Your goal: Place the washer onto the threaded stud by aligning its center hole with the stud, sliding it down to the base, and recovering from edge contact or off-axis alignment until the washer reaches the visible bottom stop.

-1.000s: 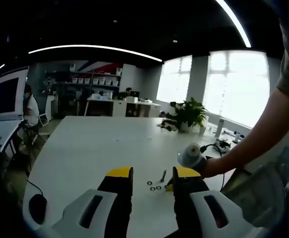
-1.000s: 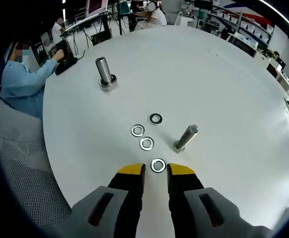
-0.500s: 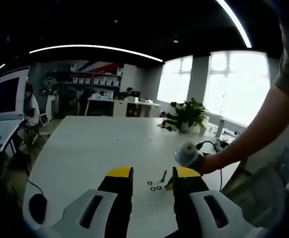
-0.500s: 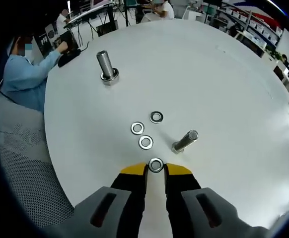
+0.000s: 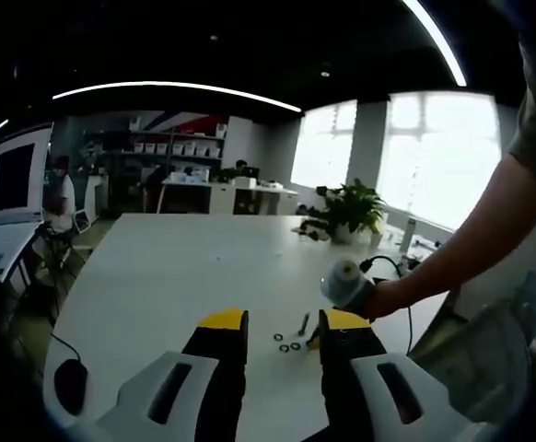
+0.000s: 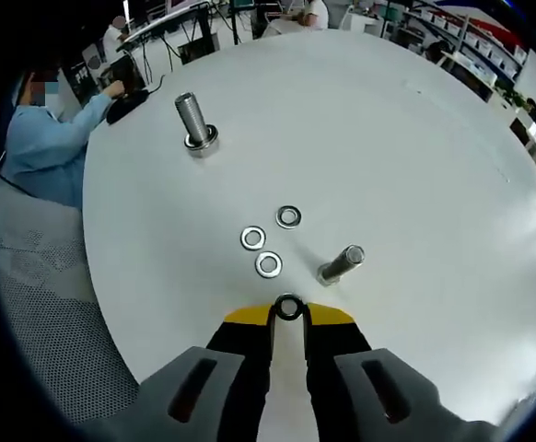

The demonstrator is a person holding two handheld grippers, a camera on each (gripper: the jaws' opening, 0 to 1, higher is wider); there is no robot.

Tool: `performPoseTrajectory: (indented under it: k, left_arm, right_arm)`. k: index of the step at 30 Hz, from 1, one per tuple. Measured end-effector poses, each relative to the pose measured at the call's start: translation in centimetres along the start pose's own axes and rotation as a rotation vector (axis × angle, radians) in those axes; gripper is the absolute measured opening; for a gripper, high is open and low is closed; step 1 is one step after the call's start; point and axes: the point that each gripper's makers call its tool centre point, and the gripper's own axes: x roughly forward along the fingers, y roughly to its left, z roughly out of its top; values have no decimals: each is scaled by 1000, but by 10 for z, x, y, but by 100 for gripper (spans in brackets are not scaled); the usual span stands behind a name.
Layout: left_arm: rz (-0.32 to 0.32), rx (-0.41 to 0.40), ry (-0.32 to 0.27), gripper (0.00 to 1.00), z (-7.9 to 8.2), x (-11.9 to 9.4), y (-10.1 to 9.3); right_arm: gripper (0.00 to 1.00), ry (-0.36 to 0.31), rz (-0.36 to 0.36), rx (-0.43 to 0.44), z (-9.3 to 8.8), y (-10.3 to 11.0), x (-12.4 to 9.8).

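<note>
Our right gripper point(image 6: 288, 313) has its yellow tips narrowed around a washer point(image 6: 288, 307), apparently pinching its rim. To do this well, we keep it level and lift straight before swinging toward the nearer threaded stud point(image 6: 343, 262), close on the right. Three loose washers point(image 6: 268, 264) lie just ahead, so we rise clear of them. The white table point(image 6: 415, 166) offers open room beyond; a taller bolt point(image 6: 193, 121) stands well apart. Our left gripper point(image 5: 280, 324) hovers with jaws parted, holding nothing.
</note>
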Motion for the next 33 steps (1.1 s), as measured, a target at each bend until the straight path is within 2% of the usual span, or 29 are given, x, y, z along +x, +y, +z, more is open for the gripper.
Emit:
performPoseTrajectory:
  k: [14,21,33]
  left_arm:
    - [9,-7,10,28,-2,1,2]
    - [15,-11,14,28,-2,1,4]
    - [22,-16,18,28,-4,1,6]
  right_arm:
    - [14,-6,4,-15,1,0,-1]
    - [14,-9,-17,-12,-2,-4,-2]
    - [14,-39,-32,22,0,-15,-18]
